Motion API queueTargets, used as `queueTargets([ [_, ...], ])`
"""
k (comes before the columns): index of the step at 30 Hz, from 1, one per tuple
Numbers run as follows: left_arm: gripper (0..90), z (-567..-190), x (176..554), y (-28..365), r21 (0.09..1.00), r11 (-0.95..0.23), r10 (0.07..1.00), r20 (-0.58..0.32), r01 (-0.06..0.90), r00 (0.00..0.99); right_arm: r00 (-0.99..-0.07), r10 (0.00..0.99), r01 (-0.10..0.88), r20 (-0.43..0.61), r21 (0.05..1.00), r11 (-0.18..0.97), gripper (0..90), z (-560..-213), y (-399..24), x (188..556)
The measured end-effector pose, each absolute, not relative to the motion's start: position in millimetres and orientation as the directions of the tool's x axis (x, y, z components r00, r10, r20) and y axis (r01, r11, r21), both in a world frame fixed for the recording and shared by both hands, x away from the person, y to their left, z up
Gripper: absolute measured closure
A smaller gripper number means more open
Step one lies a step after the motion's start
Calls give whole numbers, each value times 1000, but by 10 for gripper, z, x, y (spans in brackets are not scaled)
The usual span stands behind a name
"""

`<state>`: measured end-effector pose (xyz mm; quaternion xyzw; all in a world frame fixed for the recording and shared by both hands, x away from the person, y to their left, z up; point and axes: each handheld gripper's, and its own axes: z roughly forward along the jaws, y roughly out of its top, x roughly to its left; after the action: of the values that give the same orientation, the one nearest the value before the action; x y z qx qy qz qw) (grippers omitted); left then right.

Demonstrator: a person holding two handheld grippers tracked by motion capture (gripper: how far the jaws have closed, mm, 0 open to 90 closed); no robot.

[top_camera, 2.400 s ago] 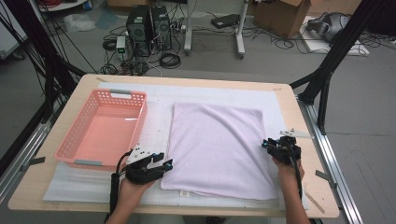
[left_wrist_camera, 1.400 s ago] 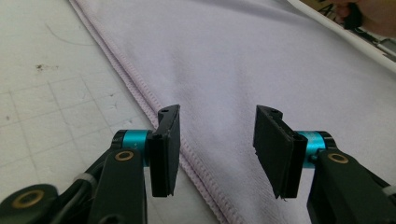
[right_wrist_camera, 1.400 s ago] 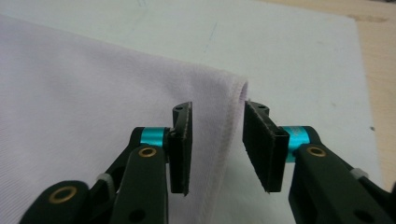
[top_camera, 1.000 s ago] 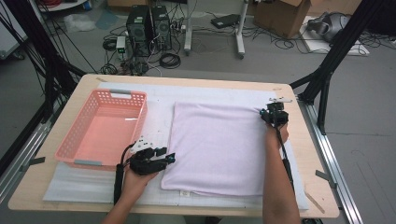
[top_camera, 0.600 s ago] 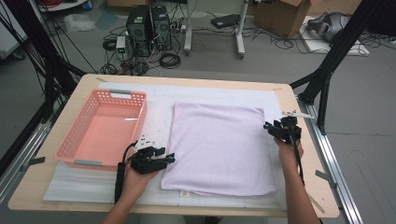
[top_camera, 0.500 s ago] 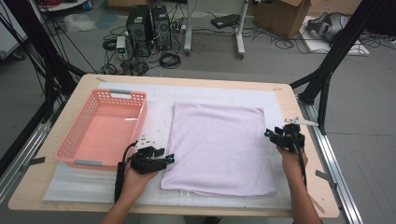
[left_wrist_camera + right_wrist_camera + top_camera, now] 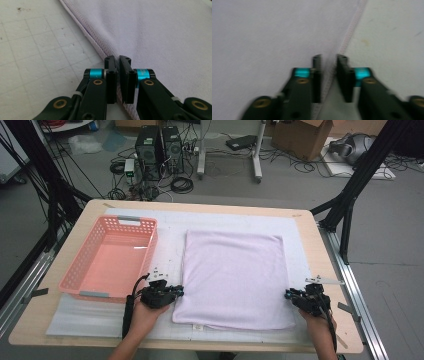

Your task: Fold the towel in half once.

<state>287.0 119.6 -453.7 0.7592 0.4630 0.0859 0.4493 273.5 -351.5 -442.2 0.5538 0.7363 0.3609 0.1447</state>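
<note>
My left gripper [image 7: 117, 58] is clamped on the near left hem of the lilac towel [image 7: 234, 275], its jaws having just come together with the stitched edge pinched between them. My right gripper [image 7: 329, 58] sits at the towel's near right hem; its jaws have just been closing, a narrow gap remains, and the hem runs between them. The towel lies flat on the tabletop [image 7: 320, 245], stretching away from both grippers. A pink basket [image 7: 111, 260] sits just beyond my left gripper.

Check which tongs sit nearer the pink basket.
Left. The left tongs sit just off the pink basket's near right corner, at the towel's left edge. The right tongs are across the towel, at its right edge.
</note>
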Motion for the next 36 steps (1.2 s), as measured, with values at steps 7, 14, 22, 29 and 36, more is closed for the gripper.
queueTargets([
  [7,858,-4521,2765,1238,754,-149,770,-317,639,554,-348,919,712,185,690,130,872,-4406,-3623,2714],
  [14,847,-4515,2739,1252,758,-156,762,-316,633,565,-375,911,706,174,691,158,780,-4382,-3625,2665],
  [22,622,-4417,2733,1238,854,-136,721,-262,502,642,-417,902,562,115,812,157,456,-4242,-3701,2527],
  [29,384,-4308,2738,1221,914,-98,686,-225,394,692,-474,880,448,21,866,221,260,-4177,-3584,2509],
  [36,175,-4229,2756,1244,938,-82,676,-196,337,710,-478,878,397,-1,892,217,193,-4123,-3536,2491],
])
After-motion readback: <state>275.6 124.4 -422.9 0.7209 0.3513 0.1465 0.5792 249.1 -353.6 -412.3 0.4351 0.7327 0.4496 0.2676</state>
